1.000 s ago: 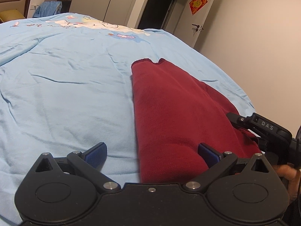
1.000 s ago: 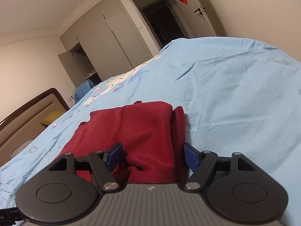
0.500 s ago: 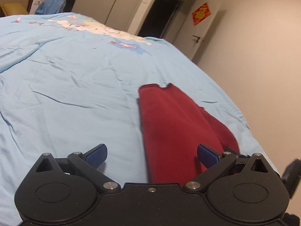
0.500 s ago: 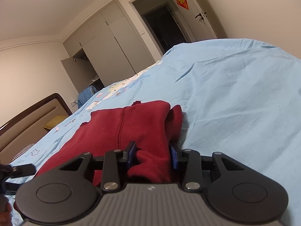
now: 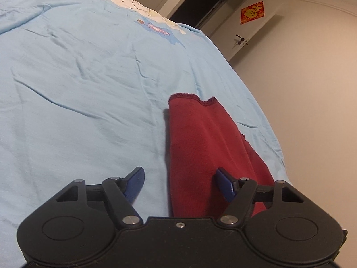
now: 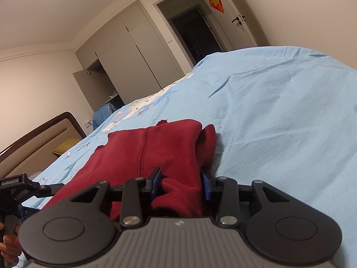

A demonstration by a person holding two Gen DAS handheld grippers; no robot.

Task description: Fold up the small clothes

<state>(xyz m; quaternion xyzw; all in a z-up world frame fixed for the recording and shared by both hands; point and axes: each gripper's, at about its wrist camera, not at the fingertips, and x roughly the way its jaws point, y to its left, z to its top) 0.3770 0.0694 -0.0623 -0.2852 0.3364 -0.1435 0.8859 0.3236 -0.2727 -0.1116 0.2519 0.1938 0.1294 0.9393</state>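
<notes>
We see a wide light-blue bedspread [image 5: 89, 89], and near its edge lies the dark red garment [image 5: 200, 138], already folded lengthwise into 1 narrow strip, so we judge a crosswise fold is left. Our right gripper [image 6: 181, 184] pinches the bunched near end of the knit, while our left gripper [image 5: 179, 184] stands spread, holding nothing.

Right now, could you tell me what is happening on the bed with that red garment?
A person with a two-finger tool in each hand is folding a small dark red garment on a light blue bedsheet. The right tool is shut on a bunched edge of the garment at its near end. The left tool is open above the near left edge of the garment, gripping nothing. The garment lies as a long, narrow strip.
</notes>
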